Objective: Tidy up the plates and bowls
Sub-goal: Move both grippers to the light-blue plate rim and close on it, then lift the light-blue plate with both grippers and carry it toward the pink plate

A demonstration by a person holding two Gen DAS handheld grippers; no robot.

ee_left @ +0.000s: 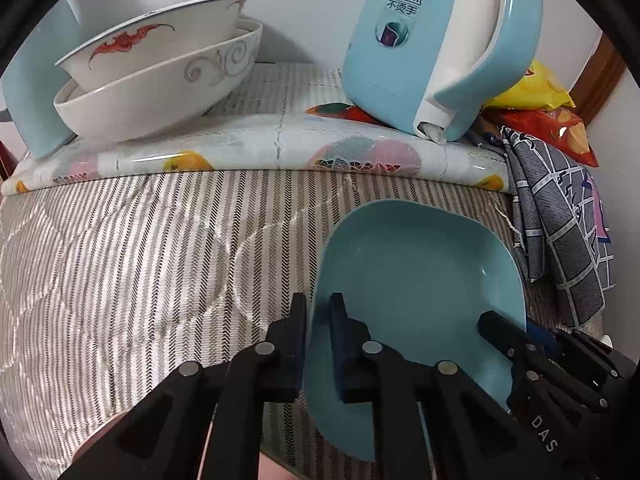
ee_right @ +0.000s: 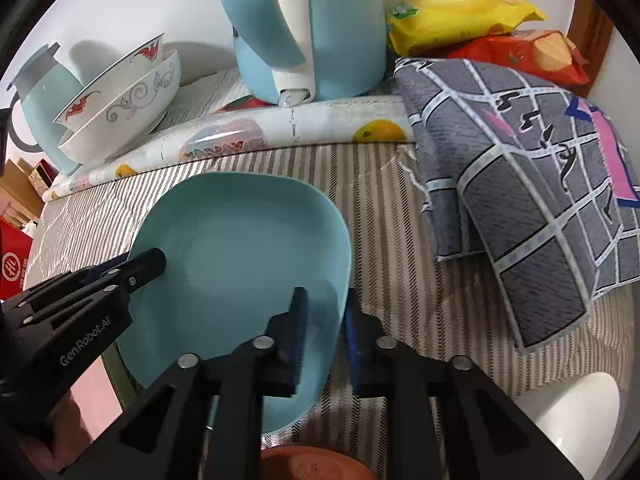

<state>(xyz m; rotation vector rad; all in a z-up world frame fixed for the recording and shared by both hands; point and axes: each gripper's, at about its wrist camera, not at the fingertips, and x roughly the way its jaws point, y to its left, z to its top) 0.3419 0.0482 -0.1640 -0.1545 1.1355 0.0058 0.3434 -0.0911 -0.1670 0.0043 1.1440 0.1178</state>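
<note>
A light blue squarish plate (ee_left: pixel 420 280) lies on the striped quilt; it also shows in the right wrist view (ee_right: pixel 240 248). My left gripper (ee_left: pixel 318 320) is shut on the plate's left rim, one finger outside and one inside. My right gripper (ee_right: pixel 326 316) is shut on the plate's right rim in the same way; it also shows in the left wrist view (ee_left: pixel 504 330). Two white bowls (ee_left: pixel 160 80) are nested and tilted at the back left, the upper one with red bat marks, the lower one with grey swirls (ee_right: pixel 128 100).
A blue kettle (ee_left: pixel 436 40) stands on a fruit-print mat (ee_left: pixel 240 152) at the back. A grey checked cloth (ee_right: pixel 520 184) and snack bags (ee_right: pixel 460 8) lie at the right. A blue jug (ee_right: pixel 40 92) stands far left. A white dish (ee_right: pixel 568 424) and a terracotta dish (ee_right: pixel 316 464) sit near me.
</note>
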